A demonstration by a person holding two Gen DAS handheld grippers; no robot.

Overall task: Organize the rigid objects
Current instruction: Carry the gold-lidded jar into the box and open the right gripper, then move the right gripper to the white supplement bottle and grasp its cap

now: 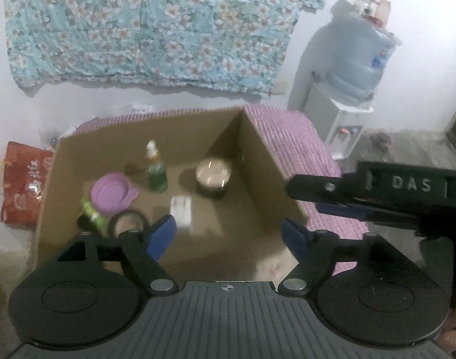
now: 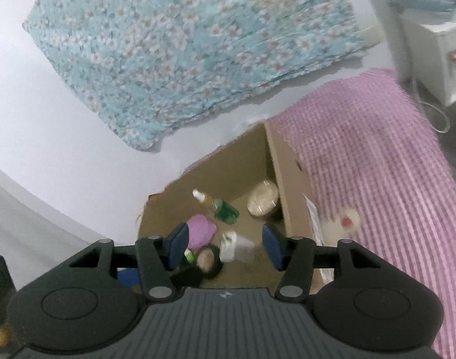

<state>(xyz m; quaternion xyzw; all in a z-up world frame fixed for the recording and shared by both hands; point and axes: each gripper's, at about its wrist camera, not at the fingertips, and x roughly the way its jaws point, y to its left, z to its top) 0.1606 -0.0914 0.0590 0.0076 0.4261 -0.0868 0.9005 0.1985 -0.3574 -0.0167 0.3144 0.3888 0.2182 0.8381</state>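
Observation:
An open cardboard box (image 1: 251, 209) stands on a pink checked cloth (image 1: 290, 137). Inside lie a purple lid (image 1: 112, 196), a green bottle with a white cap (image 1: 154, 169), a round metal tin (image 1: 213, 173), a white charger (image 1: 181, 211), a black tape roll (image 1: 127, 223) and a small green tube (image 1: 91, 214). My left gripper (image 1: 228, 236) is open and empty above the box's near edge. My right gripper (image 2: 226, 248) is open and empty above the box (image 2: 275, 161); it also shows in the left wrist view (image 1: 305, 188). The charger (image 2: 229, 246) looks blurred between its fingers.
A white round object with a red spot (image 2: 346, 221) lies on the pink cloth (image 2: 377, 155) right of the box. A floral cloth (image 1: 156, 24) hangs on the wall. A water dispenser (image 1: 350, 89) stands at the right. A red bag (image 1: 24, 185) lies left of the box.

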